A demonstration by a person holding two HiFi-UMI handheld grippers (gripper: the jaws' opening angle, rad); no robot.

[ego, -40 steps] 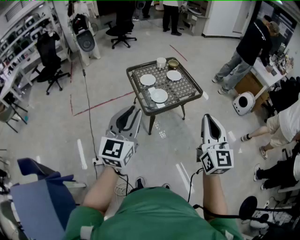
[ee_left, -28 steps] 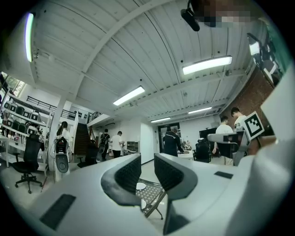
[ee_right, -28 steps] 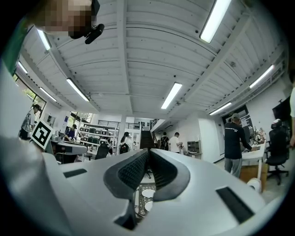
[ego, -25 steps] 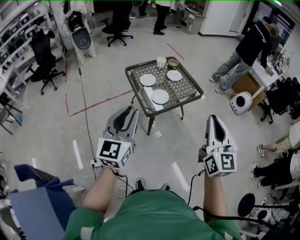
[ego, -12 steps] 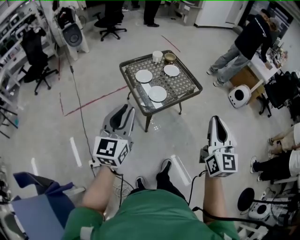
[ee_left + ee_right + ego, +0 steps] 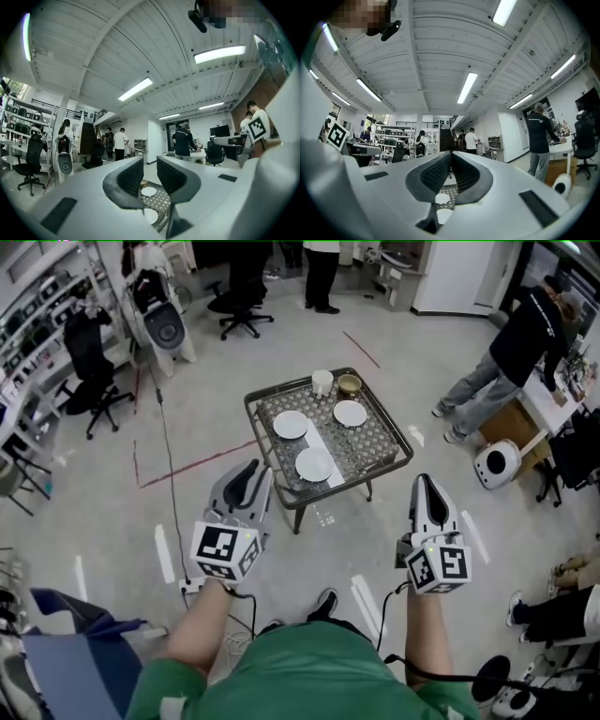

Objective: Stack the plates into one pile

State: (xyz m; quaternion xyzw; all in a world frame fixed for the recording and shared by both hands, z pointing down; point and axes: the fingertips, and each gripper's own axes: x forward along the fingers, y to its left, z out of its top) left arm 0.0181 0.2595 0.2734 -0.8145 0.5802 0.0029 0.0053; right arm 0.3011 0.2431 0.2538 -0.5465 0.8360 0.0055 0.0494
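**Both jaws empty, plates lie unstacked ahead**

Nearest me, my left gripper [image 6: 246, 474] has its jaws partly apart with nothing between them. My right gripper [image 6: 424, 484] has its jaws pressed together, empty. Beyond them, on the mesh-topped surface [image 6: 375, 465], three white plates lie apart: near plate [image 6: 314, 464], left plate [image 6: 291, 425], right plate [image 6: 350, 413]. A cup [image 6: 322, 382] and a bowl [image 6: 349, 383] stand at the far edge.

Plates [image 6: 314, 464]: plain white. Cup [image 6: 322, 382]: white. Bowl [image 6: 349, 384]: tan. Bench [image 6: 373, 442]: dark frame, grey top with a regular dotted pattern. Left gripper [image 6: 249, 472] and right gripper [image 6: 427, 486]: white shells, dark ribbed pads [image 6: 130, 177] on the jaws, cubes with black-and-white square markers. Floor [image 6: 112, 521]: pale grey, with a red line [image 6: 192, 467]. Shirt [image 6: 300, 676]: green.
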